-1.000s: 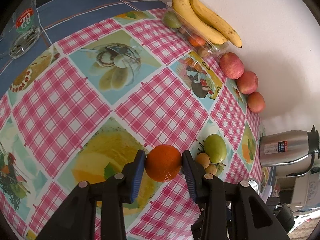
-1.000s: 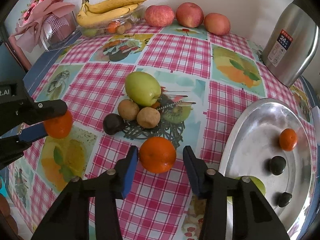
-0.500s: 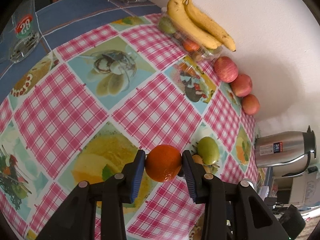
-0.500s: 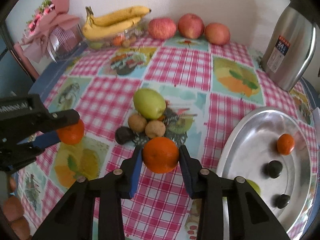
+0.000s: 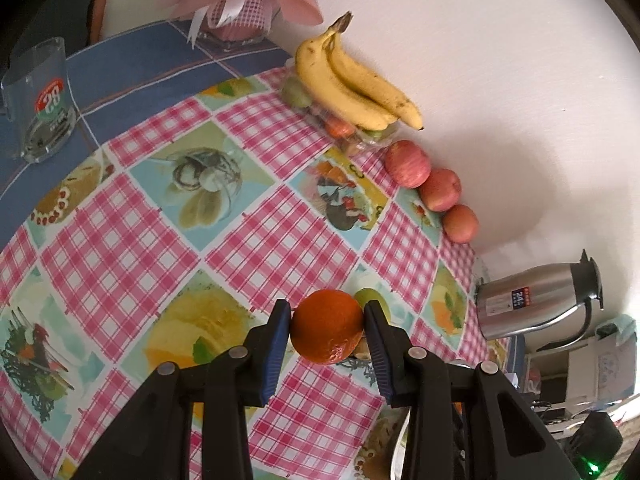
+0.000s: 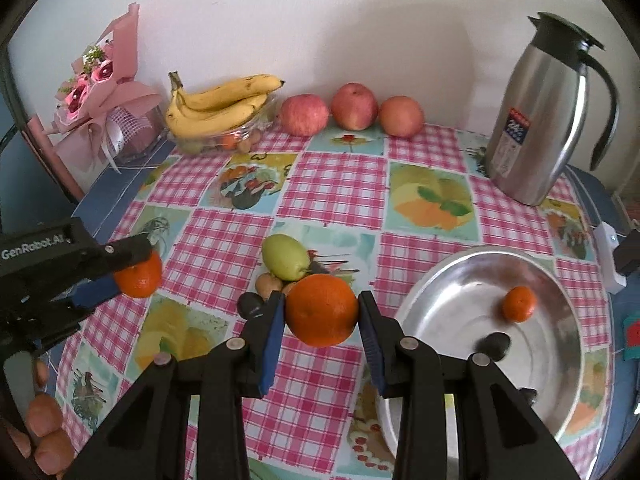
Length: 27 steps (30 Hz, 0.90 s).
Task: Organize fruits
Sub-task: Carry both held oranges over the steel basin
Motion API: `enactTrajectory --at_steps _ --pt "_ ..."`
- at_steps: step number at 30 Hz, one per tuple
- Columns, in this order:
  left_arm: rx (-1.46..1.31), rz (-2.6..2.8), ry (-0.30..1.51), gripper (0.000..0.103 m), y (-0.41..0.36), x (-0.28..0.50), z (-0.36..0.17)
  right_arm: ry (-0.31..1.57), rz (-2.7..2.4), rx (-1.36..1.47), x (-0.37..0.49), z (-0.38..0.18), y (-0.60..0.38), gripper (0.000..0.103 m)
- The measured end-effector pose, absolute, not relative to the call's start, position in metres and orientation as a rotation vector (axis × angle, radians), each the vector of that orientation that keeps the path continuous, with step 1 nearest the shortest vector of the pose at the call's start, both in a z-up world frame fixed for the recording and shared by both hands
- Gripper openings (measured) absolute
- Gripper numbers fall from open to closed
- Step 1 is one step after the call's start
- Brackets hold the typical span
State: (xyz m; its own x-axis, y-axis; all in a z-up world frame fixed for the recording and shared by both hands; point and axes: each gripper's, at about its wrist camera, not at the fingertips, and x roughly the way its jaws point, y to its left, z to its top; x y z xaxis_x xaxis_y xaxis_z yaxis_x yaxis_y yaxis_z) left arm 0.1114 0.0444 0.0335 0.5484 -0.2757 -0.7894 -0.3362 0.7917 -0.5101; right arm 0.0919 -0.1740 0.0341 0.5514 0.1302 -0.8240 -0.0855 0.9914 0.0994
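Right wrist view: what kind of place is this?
Probably a home dining or kitchen table: checked fruit-print tablecloth, steel thermos jug, bananas and a pink bouquet against the wall.

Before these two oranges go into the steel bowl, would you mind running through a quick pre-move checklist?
1. Right gripper shut on right orange: ok.
2. Left gripper shut on left orange: ok.
3. Both oranges lifted off the tablecloth: ok.
4. Steel bowl has bare space beside its small orange and dark fruit: ok.
5. Grip firmness during the carry: cannot tell.
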Motion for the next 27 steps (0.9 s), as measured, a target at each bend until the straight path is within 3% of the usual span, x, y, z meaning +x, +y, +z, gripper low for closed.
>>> enactTrajectory --at_steps 27 --pt "-0.493 -0.080 1.061 0.040 -0.030 0.108 0.039 1.064 -0.097 0.222 0.083 0.019 -0.276 0.038"
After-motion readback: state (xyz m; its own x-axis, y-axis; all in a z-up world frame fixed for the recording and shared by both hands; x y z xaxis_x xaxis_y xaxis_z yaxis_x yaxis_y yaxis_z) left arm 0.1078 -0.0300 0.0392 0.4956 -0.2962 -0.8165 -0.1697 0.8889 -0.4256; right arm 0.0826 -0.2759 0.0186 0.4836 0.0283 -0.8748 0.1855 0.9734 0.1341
